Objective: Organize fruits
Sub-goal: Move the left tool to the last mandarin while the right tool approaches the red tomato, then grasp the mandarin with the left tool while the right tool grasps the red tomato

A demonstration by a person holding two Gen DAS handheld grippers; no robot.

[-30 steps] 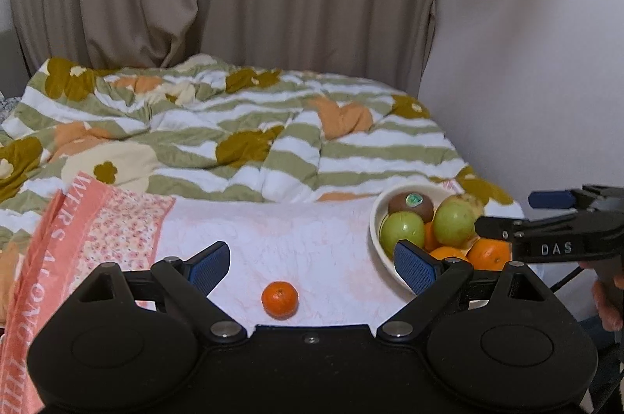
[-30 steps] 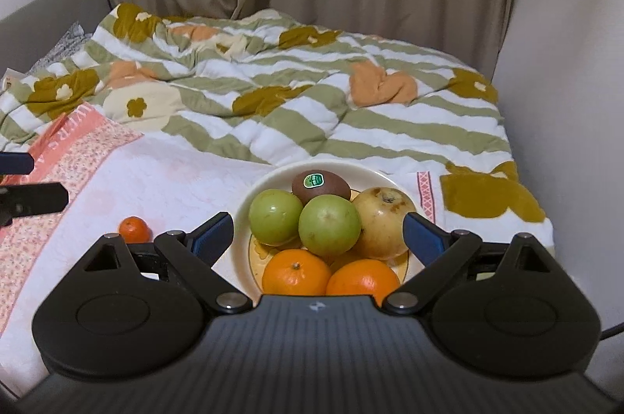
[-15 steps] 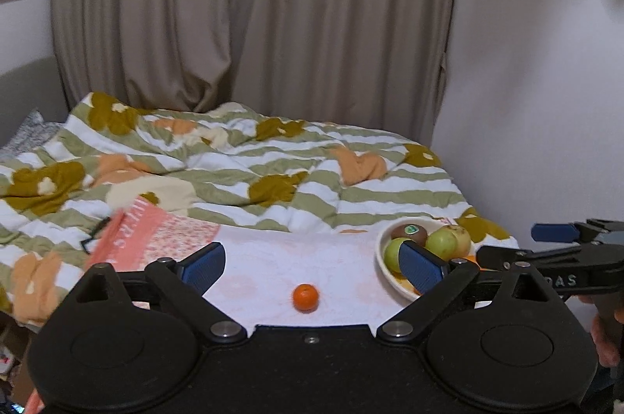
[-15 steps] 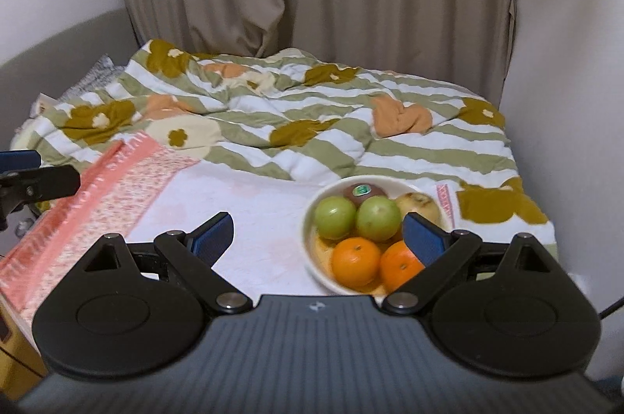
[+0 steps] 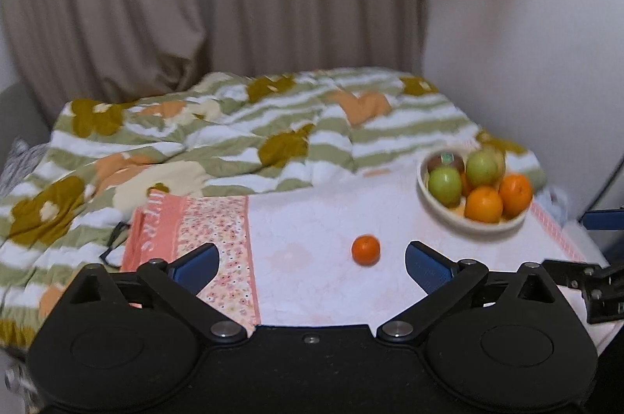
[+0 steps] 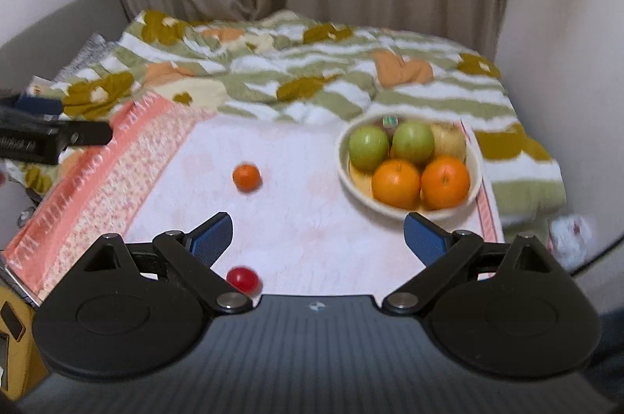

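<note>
Mandarin (image 5: pixel 365 249) ahead of left tool (image 5: pixel 312 264)

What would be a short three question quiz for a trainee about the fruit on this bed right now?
1. True or false: the small mandarin lies in the bowl.
2. How many green fruits show in the bowl?
3. What lies nearest the right hand-held gripper: A) small red fruit, B) kiwi, C) picture?

Key:
1. False; it lies on the white cloth, apart from the bowl.
2. Two.
3. A.
</note>
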